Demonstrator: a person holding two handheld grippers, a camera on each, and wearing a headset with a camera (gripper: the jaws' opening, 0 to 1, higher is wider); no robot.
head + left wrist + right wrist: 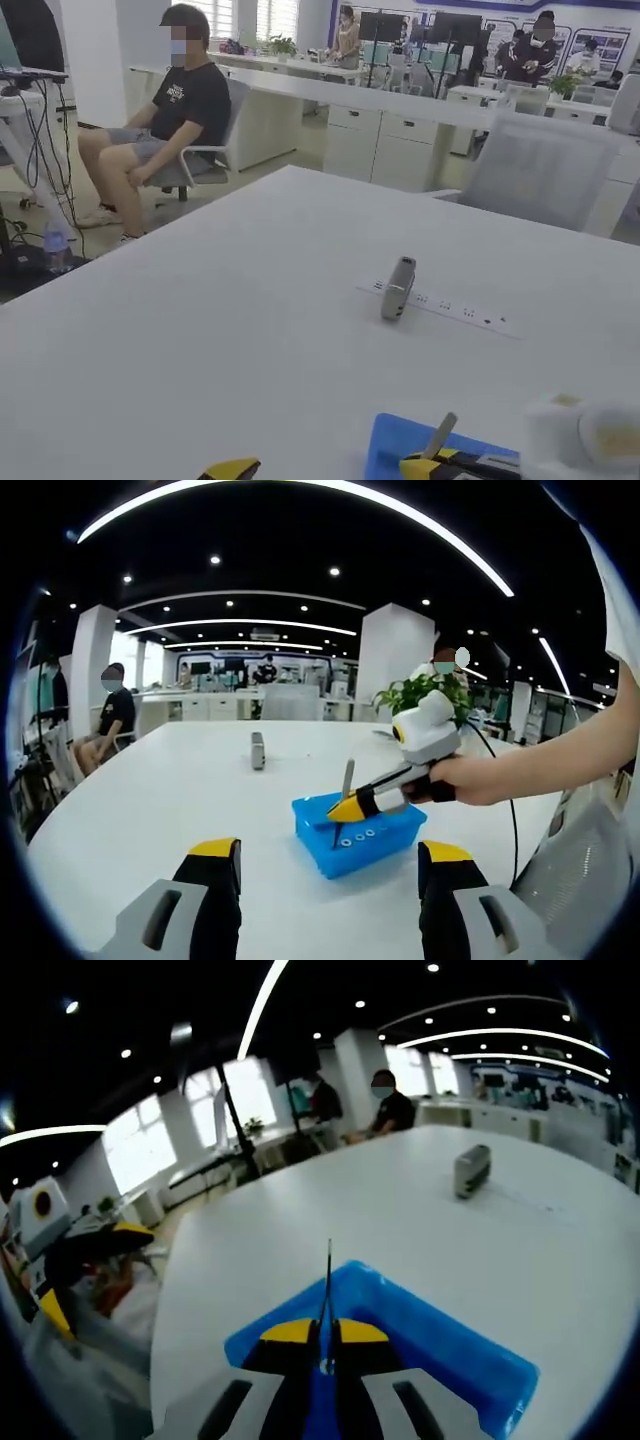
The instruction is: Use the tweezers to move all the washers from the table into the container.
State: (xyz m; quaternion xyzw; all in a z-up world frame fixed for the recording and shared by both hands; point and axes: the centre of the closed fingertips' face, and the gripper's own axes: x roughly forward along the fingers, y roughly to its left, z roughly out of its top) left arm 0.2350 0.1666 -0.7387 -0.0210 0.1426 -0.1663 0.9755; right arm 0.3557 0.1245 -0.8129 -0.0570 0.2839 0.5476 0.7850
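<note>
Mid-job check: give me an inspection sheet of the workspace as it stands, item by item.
Surface: white table, with a socket strip set flat in it.
Job's things: blue container on the table; washers lie inside it; tweezers held over the container.
Clutter: small grey box at the socket strip's end.
Grippers: left tongs open, holding nothing; right tongs shut on the tweezers.
Cables: black cables hang from a stand left of the table.
Surroundings: seated person beyond the table, bottle on the floor, potted plant, office desks behind.
</note>
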